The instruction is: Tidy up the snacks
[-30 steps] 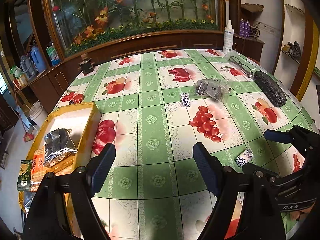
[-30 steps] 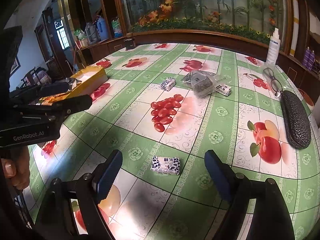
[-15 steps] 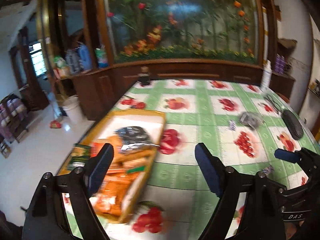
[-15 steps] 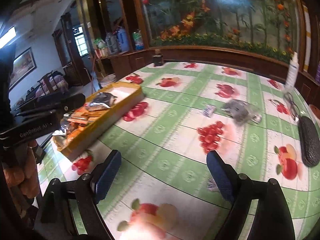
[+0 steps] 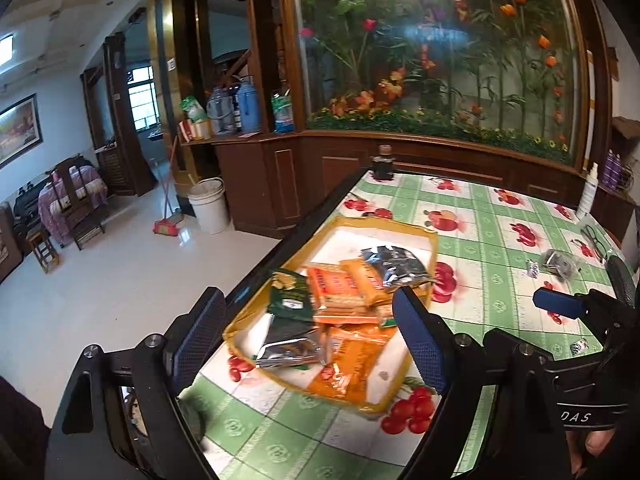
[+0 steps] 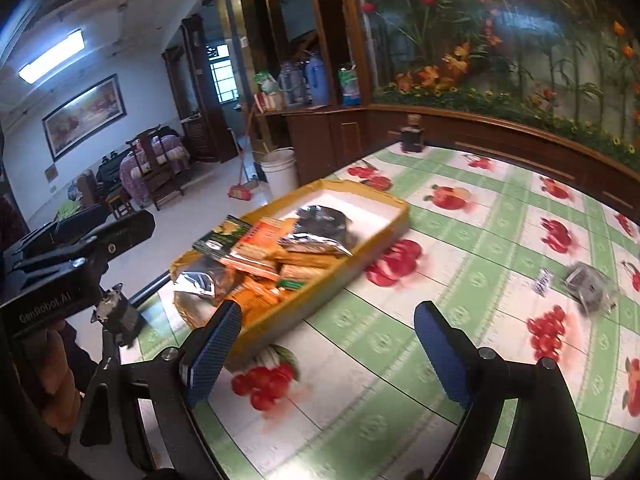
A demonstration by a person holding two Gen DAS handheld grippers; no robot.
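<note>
- While both tongs hang over the fruit-print table (image 5: 500, 216), the left tongs (image 5: 308, 340) gape empty, their jaws having just been widening.
- Right tongs (image 6: 324, 352) likewise stand wide with nothing between them (also just spreading).
- Snack packets (image 5: 344, 292) fill the yellow tray (image 5: 434, 240) at the table's left edge.
- Small wrapped snack (image 6: 542, 280) lies at three o'clock of the tray, well apart.

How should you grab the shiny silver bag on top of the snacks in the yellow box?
Best guess: pinch the silver bag by its flat crimped edge nearest the table's middle, coming down from above. It lies loose and crumpled on the orange packets, so its puffy middle would likely slip or crush. The yellow box wall blocks a sideways approach. Both grippers are open and empty.
</note>
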